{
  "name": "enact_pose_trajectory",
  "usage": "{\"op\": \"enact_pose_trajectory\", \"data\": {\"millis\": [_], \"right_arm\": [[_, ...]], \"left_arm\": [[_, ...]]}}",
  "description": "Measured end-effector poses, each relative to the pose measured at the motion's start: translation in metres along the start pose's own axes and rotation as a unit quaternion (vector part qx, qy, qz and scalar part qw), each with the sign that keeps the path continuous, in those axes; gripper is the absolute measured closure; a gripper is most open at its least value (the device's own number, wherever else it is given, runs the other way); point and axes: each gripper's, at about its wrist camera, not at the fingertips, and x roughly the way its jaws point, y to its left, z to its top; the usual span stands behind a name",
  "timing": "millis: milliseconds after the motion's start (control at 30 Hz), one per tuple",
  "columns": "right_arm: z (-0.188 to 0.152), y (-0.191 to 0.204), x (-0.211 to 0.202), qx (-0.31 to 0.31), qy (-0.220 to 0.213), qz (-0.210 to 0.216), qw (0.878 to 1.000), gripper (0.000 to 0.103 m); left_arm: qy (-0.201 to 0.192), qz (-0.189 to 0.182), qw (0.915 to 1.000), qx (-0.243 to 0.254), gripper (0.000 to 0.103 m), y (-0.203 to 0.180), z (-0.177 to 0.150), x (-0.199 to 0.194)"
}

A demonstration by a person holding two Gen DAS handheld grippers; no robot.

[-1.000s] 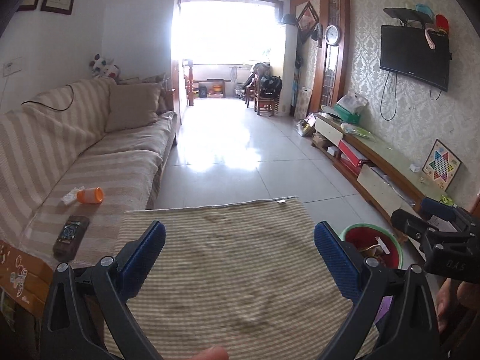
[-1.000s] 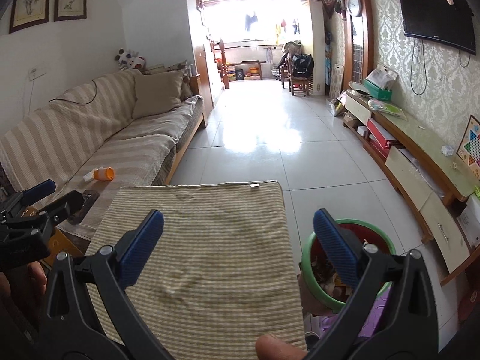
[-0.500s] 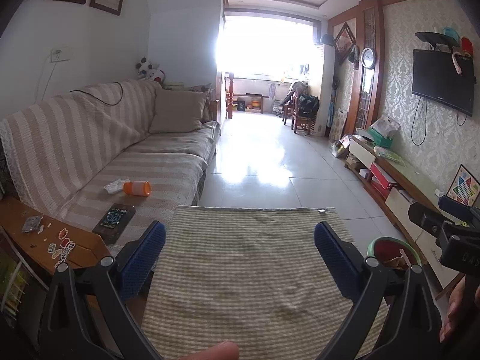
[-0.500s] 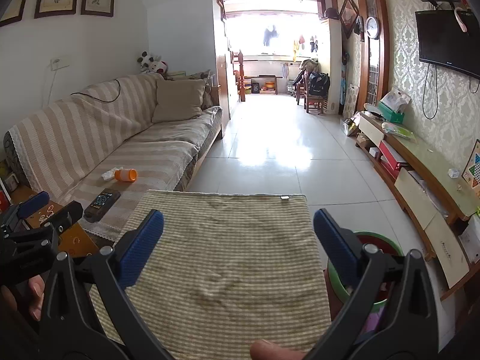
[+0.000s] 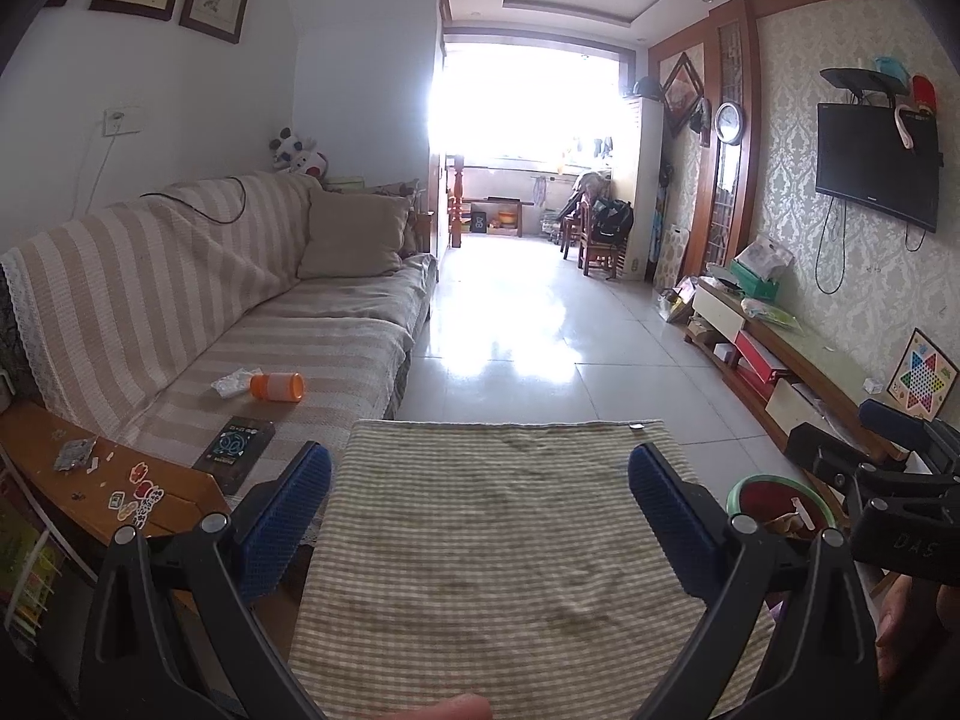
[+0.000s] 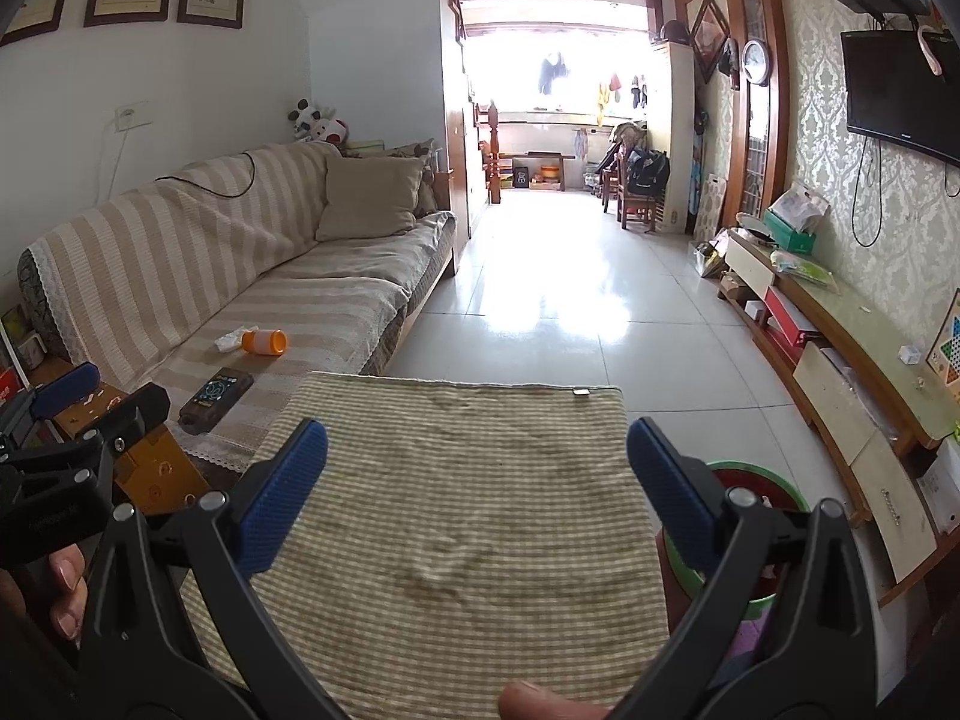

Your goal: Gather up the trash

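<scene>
Tongs both spread wide, gripping nothing: left tongs (image 5: 480, 510) and right tongs (image 6: 477, 489) held side by side above a striped cloth (image 5: 498, 546) on the surface, pointing down the room. Outward and left from there, on the sofa (image 5: 198, 324) seat: orange bottle (image 5: 277, 387) lying on its side, long axis running left to right, cap end touching a crumpled white tissue (image 5: 231, 383). Nearer, just this side of the pair, a dark flat gadget (image 5: 235, 454). Low on the right, beside the surface, a green-rimmed bin (image 5: 780, 507) with scraps inside. Bottle and tissue far-left of both tongs, well apart from them; left tongs closer, so likely the ones to reach. Probably best pinched across the bottle's short width, with the carry then running rightward to the bin.
</scene>
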Motion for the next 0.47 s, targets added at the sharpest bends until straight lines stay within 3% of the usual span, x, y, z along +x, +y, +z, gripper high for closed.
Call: {"op": "enact_pose_trajectory", "data": {"millis": [133,467], "right_arm": [[-0.0006,0.0001,-0.0006,-0.001,0.000,-0.001,1.000,0.005],[-0.0007,-0.0007,-0.0004,0.000,0.000,-0.001,1.000,0.005]], "left_arm": [[-0.010,0.017,0.9998,-0.002,0.008,0.0019,0.0000,-0.0039],[-0.005,0.011,0.9999,0.006,0.008,-0.0018,0.0007,-0.0032]]}}
